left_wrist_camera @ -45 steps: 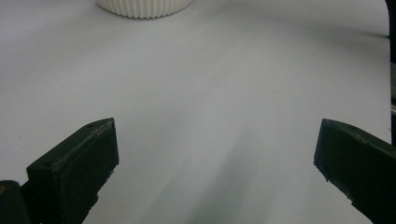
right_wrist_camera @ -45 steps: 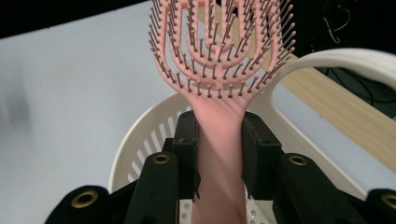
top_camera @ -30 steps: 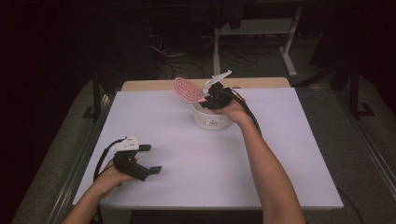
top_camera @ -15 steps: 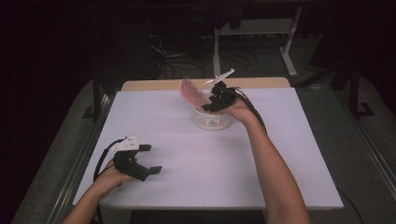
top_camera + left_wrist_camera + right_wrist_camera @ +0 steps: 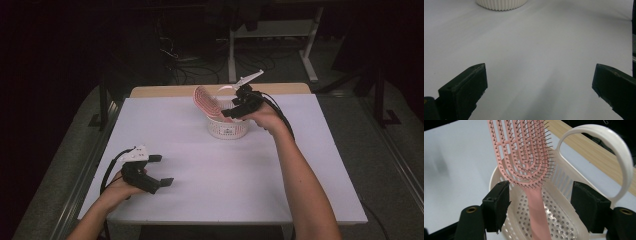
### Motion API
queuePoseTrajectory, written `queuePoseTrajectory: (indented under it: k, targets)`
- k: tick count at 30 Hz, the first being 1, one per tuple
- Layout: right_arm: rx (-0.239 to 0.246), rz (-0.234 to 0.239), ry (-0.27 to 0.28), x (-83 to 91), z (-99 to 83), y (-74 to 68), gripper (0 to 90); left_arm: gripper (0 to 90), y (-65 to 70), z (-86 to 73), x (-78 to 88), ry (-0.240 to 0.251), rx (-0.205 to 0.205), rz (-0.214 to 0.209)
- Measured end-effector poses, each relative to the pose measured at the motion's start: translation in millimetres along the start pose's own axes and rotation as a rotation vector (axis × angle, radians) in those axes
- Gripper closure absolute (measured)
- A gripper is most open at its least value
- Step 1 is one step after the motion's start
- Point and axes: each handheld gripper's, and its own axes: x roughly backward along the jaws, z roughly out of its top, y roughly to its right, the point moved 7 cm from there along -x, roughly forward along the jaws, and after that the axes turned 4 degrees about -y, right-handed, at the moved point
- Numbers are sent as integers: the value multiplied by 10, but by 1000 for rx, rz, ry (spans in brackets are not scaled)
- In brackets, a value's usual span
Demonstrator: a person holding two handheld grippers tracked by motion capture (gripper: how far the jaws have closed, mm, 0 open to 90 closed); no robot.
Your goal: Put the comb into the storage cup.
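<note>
The right tongs (image 5: 540, 202) have just been opening; the jaws stand apart on either side of the pink hairbrush (image 5: 524, 157), not pressing it. The hairbrush stands in the white basket (image 5: 227, 127), handle down, head up and leaning. The left tongs (image 5: 157, 171) rest wide open and empty on the white worktop (image 5: 200, 165), well apart from the basket, in a dark room.

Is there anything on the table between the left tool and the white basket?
No. From the left tool to the white basket, the white table lies bare in the high view and the left gripper view.
</note>
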Motion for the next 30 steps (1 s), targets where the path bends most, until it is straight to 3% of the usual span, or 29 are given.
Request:
queuePoseTrajectory:
  k: [17, 30]
  targets:
    - [-49, 4, 60, 378, -138, -21, 227, 0, -10, 23, -19, 3, 7, -2]
    - [-43, 1, 86, 575, -263, -184, 156, 0, -13, 19, -20, 3, 6, -5]
